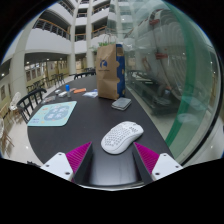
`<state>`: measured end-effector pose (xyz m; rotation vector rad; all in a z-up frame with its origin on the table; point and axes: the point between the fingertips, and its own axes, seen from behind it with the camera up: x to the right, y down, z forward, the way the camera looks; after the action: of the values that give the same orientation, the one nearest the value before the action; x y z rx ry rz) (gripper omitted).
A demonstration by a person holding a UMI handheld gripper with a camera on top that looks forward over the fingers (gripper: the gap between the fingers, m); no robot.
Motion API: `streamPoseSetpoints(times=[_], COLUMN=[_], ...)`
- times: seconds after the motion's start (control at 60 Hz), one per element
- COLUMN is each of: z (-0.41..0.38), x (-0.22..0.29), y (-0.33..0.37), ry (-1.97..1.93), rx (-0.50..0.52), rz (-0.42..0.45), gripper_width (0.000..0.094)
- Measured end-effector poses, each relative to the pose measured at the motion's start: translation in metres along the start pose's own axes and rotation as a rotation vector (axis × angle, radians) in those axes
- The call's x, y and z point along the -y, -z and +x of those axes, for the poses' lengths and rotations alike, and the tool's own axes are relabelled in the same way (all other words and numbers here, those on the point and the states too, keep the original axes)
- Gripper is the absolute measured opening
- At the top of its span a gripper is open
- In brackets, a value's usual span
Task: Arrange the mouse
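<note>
Your gripper [112,158] was spread wide and held nothing, with its pink pads [78,157] low at 5 and 7 o'clock. The white mouse [122,137] sat on the dark table [85,130] just ahead of the fingers, near the middle between them and touching neither. Farther out, a light mat [53,113] lay at 10 o'clock, a small grey box [121,103] sat at 12, and a brown paper bag [106,70] stood past it beside a blue box [120,72].

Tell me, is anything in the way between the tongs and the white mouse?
Nothing visible is. The tongs are open, and the white mouse lies on the dark table just ahead of them. The small grey box and the paper bag sit beyond the mouse, not in front of it.
</note>
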<state>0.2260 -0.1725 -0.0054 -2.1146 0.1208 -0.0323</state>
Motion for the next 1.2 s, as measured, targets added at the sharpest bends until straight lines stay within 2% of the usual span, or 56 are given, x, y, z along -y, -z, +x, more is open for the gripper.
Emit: streamPoseSetpoints(times=[0.283,0.3,0.333,0.35,0.367,0.533,0.683,0.783,0.883,0.967,1.05,1.117,1.2], z=[0.012,0.012,0.012,0.014,0.01,0.011,-0.018,-0.092,-0.171,-0.243,-0.283,-0.3,-0.31], x=[0.038,0.035,0.041,0.037,0.041,0.043,0.131,0.192,0.216,0.19,0.154,0.126,0.107], y=[-0.078,-0.079,-0.081,-0.082,-0.083,-0.075,-0.031,-0.011,-0.026,-0.061,-0.108,-0.134,-0.15], ry=[0.01,0.019,0.01,0.003,-0.024,-0.064,-0.069,-0.029,0.03,0.048,0.03,0.043,0.079], rx=[-0.054,-0.059,-0.065,-0.074,-0.065,-0.106,-0.125,-0.072,-0.05,0.038,0.105,0.11,0.102], rz=[-0.07,-0.091,-0.082,-0.105,-0.094,-0.096,0.087,0.182,0.22,0.172,0.052,-0.016,-0.052], gripper_width=[0.0824,0.0806,0.0627,0.0537,0.0505,0.0363,0.036,0.0361,0.0362,0.0361,0.0361,0.0362,0.0362])
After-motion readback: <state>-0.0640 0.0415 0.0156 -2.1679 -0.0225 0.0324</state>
